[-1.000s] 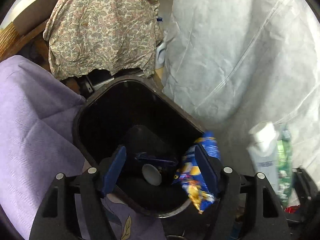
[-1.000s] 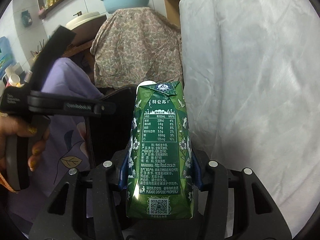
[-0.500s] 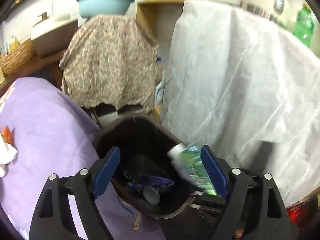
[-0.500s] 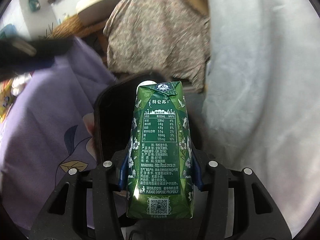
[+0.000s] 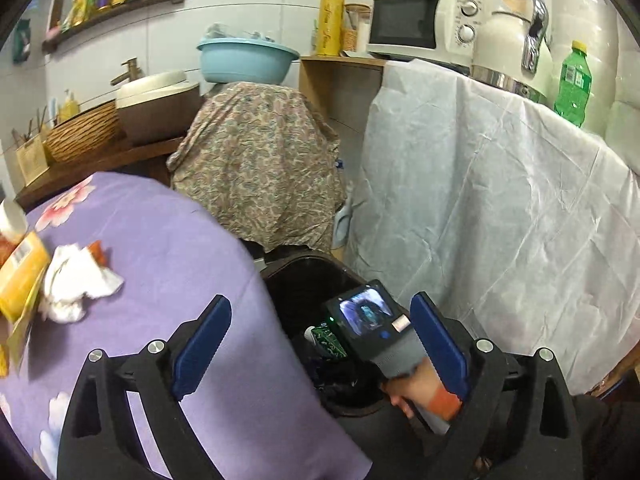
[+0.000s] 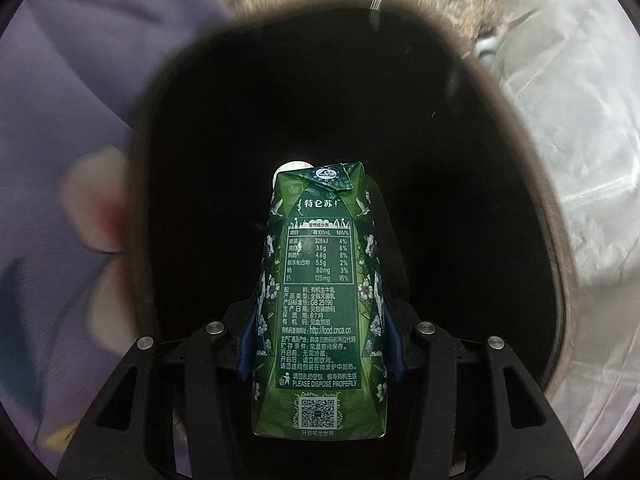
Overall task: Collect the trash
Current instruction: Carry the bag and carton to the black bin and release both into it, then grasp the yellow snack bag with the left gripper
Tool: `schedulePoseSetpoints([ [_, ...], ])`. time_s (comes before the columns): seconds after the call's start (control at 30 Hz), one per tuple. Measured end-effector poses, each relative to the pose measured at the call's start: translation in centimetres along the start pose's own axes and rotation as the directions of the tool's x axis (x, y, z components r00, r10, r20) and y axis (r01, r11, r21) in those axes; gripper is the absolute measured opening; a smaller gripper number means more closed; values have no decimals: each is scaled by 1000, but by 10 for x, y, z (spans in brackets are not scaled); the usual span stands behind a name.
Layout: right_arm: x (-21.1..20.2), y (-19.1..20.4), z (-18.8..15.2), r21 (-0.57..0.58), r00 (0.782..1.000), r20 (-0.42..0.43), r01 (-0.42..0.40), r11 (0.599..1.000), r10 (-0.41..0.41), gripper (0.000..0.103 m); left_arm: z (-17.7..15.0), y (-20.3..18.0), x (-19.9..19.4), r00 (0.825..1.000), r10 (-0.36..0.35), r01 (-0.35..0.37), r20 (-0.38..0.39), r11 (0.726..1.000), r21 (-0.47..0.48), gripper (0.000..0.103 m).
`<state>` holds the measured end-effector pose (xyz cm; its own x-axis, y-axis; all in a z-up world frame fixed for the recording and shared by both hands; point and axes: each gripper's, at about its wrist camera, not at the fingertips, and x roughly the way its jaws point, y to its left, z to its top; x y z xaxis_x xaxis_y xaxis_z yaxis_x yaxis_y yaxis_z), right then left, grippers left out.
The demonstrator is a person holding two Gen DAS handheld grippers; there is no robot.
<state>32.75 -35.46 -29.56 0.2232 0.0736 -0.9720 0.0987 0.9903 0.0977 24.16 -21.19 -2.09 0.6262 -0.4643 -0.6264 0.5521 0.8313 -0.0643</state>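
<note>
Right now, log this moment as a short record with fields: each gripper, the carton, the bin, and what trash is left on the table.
right gripper: shut on the milk carton, held over the mouth of the bin
left gripper: open, holding nothing
bin: black, open, standing between the purple tablecloth and a white sheet
carton status: not yet released
trash left on table: crumpled tissue and a yellow package
</note>
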Motion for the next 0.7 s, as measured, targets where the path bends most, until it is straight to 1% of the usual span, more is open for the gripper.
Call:
schedulePoseSetpoints([
  [0.07, 9, 2, 5, 0, 999, -41, 6, 1000, -6, 50, -4, 8, -8, 1000, 5, -5, 6, 1000, -22, 90],
  [0.1, 10, 1, 7, 11, 999, -46, 9, 1000, -9, 51, -6, 12, -11, 1000, 8, -7, 8, 999, -31, 90],
  [0.13, 10, 1, 9, 19, 999, -49, 13, 1000, -12, 54, -8, 15, -13, 1000, 11, -11, 11, 999, -40, 91],
  [0.17, 11, 0, 10, 26, 998, -54, 19, 999, -17, 69, -9, 19, -16, 1000, 17, -17, 12, 999, -49, 91],
  [0.2, 9, -2, 11, 41, 998, -55, 33, 999, -31, 75, -10, 23, -17, 1000, 25, -24, 11, 998, -59, 92],
  [0.23, 6, -3, 10, 49, 998, -41, 41, 998, -39, 79, -13, 26, -19, 1000, 29, -29, 11, 998, -64, 92],
  [0.47, -29, 2, -7, 55, 998, 53, 14, 998, -17, 79, -30, 47, -26, 999, 54, -54, -1, 992, -111, 92],
  [0.63, -69, 1, -28, 49, 989, 145, -4, 999, -3, 79, -40, 58, -32, 996, 82, -84, -17, 990, -110, 93],
  [0.7, -85, 3, -31, 52, 983, 183, -12, 999, 2, 79, -43, 65, -37, 995, 103, -104, -15, 988, -115, 93],
])
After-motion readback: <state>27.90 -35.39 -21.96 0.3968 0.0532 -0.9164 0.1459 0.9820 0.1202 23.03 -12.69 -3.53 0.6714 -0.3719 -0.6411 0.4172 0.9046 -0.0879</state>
